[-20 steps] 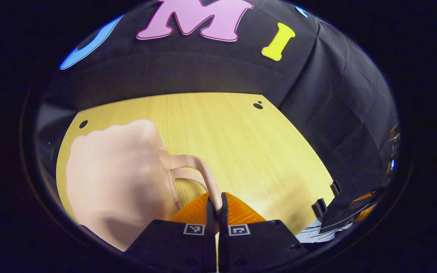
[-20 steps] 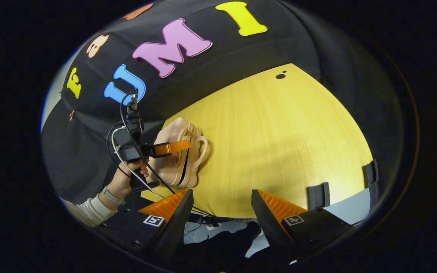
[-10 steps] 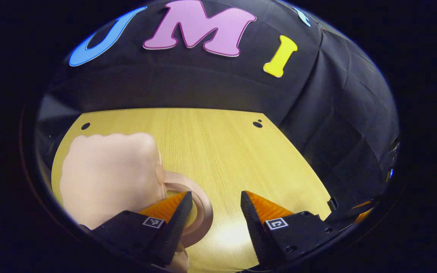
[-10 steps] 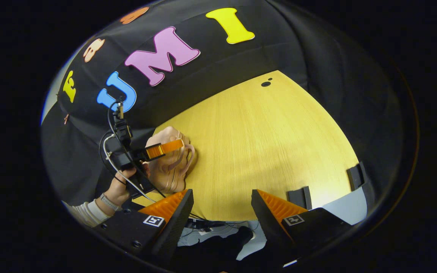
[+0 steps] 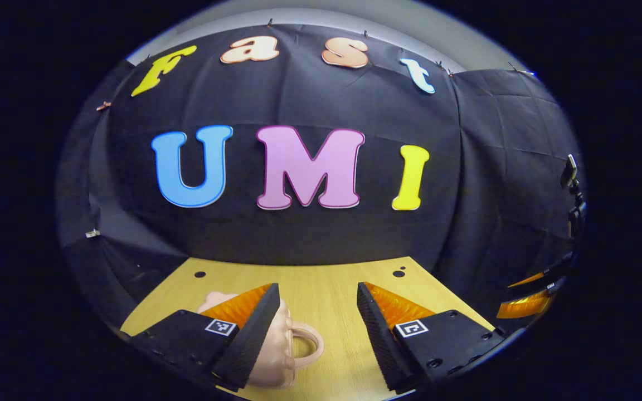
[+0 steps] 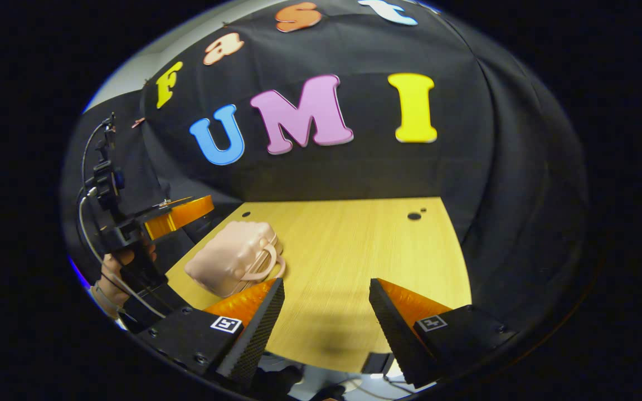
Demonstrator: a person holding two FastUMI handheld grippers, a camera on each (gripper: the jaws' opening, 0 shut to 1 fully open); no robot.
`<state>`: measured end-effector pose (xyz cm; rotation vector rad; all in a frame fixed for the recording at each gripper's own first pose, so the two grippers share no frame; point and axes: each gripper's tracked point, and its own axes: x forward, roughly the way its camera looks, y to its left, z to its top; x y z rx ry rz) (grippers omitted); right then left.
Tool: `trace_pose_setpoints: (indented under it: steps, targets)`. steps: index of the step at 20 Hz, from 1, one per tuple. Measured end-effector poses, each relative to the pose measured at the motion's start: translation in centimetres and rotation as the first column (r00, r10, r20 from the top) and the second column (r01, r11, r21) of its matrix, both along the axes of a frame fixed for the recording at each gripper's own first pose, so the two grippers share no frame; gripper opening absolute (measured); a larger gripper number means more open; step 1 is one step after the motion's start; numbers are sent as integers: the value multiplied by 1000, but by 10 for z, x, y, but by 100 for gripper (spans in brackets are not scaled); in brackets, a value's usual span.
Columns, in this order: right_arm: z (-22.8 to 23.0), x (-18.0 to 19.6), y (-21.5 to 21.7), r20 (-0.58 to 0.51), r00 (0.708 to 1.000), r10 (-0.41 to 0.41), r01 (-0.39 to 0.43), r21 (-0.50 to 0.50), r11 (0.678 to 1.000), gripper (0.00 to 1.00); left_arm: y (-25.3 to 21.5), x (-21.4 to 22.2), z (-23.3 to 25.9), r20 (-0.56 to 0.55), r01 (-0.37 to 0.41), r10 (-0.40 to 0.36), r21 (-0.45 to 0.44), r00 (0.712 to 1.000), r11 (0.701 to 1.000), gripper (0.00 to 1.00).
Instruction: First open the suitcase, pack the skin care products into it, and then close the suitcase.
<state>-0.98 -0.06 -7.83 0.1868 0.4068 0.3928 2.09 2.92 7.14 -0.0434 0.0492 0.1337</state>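
The pale pink suitcase (image 6: 236, 260) lies shut on the wooden table (image 6: 354, 250) near its left edge, with its loop handle (image 6: 270, 262) turned toward the middle of the table. In the left gripper view the suitcase (image 5: 276, 359) sits low down, partly behind my left finger. My left gripper (image 5: 318, 328) is open above and behind it, touching nothing. In the right gripper view that left gripper (image 6: 179, 214) hovers to the left of the case, held by a hand (image 6: 113, 267). My right gripper (image 6: 326, 323) stands open over the table's near edge, with nothing between its fingers.
Black cloth walls close the table in at the back and on both sides. Small dark holes (image 6: 413, 215) mark the tabletop's far corners. Part of the right gripper (image 5: 524, 295) shows at the right edge of the left gripper view. Bare wood stretches right of the suitcase.
My left gripper was shut on the suitcase handle, opened and let it go, then lifted and drew back. The suitcase now rests on the table. The right gripper tilted upward.
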Motion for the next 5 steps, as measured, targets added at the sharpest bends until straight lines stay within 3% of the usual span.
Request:
trace_pose_setpoints:
  steps: [2,5]
  targets:
    - [32,10,3,109,994,6,-4,-21,1000,97,1,-25,14,16,-48,48,-6,999,999,89]
    - [87,13,6,302,953,-26,43,-50,998,97,5,-41,28,72,-75,79,-58,994,995,88]
